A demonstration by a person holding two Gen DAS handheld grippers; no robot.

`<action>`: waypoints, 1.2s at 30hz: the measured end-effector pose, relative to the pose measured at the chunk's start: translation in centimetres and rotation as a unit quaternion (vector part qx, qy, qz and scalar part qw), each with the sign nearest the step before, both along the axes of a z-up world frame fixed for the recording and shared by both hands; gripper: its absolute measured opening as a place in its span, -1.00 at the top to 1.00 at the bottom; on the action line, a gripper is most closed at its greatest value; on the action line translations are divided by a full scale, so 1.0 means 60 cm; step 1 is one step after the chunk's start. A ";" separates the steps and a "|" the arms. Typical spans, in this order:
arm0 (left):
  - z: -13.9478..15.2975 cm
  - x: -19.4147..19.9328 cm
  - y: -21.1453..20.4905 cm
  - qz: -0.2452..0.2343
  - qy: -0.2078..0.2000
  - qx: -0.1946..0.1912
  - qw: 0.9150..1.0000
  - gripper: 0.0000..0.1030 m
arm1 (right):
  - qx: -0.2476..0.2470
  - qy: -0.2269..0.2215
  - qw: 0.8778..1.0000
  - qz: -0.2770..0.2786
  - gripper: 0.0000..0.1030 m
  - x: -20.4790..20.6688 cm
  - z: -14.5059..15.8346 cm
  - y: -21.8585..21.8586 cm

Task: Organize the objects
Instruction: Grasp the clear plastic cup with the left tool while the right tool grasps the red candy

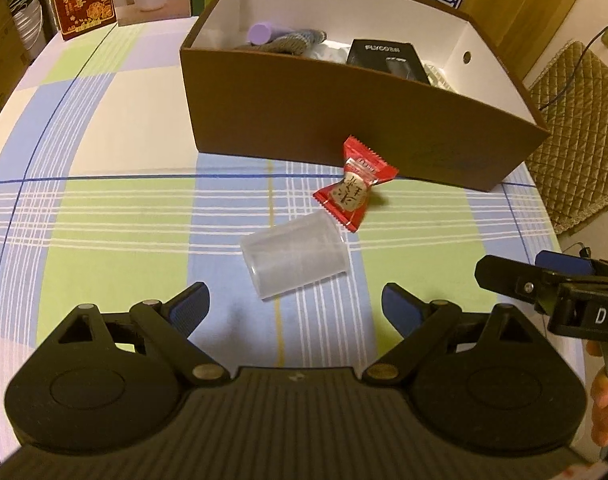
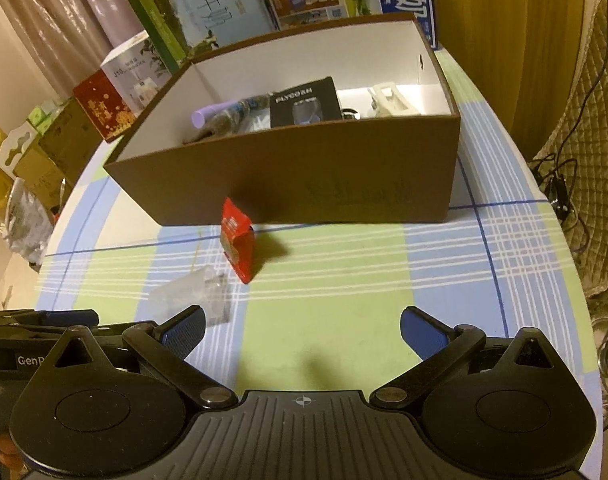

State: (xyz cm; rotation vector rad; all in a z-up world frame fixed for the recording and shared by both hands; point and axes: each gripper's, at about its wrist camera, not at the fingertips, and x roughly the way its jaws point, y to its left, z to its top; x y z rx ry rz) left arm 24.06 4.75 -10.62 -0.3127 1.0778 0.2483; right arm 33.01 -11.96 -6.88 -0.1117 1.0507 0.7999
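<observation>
A clear plastic cup (image 1: 296,258) lies on its side on the checked tablecloth, just ahead of my left gripper (image 1: 296,310), which is open and empty. A red candy wrapper (image 1: 353,186) lies just past the cup, in front of the brown cardboard box (image 1: 304,120). In the right wrist view the cup (image 2: 192,294) is at the left, the candy (image 2: 238,240) behind it, and the box (image 2: 304,184) further back. My right gripper (image 2: 302,330) is open over bare cloth, with nothing between its fingers. The right gripper also shows at the left wrist view's right edge.
The box holds a purple tube (image 1: 264,33), a knitted item (image 1: 300,40), a black packet (image 1: 387,60) and white items (image 2: 387,100). Cartons and printed boxes (image 2: 208,12) stand behind it. A quilted chair (image 1: 571,120) sits off the table's right edge. A hand (image 1: 603,396) holds the right gripper.
</observation>
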 end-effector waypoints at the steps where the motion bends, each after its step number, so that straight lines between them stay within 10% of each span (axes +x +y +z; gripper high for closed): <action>1: -0.004 0.002 0.001 0.000 0.001 -0.002 1.000 -0.76 | -0.001 0.001 1.000 -0.001 -0.96 0.002 -0.003 0.001; 36: -0.093 0.083 0.036 0.027 0.010 -0.033 0.999 -0.51 | -0.019 0.018 0.999 -0.026 -0.96 0.059 -0.052 0.029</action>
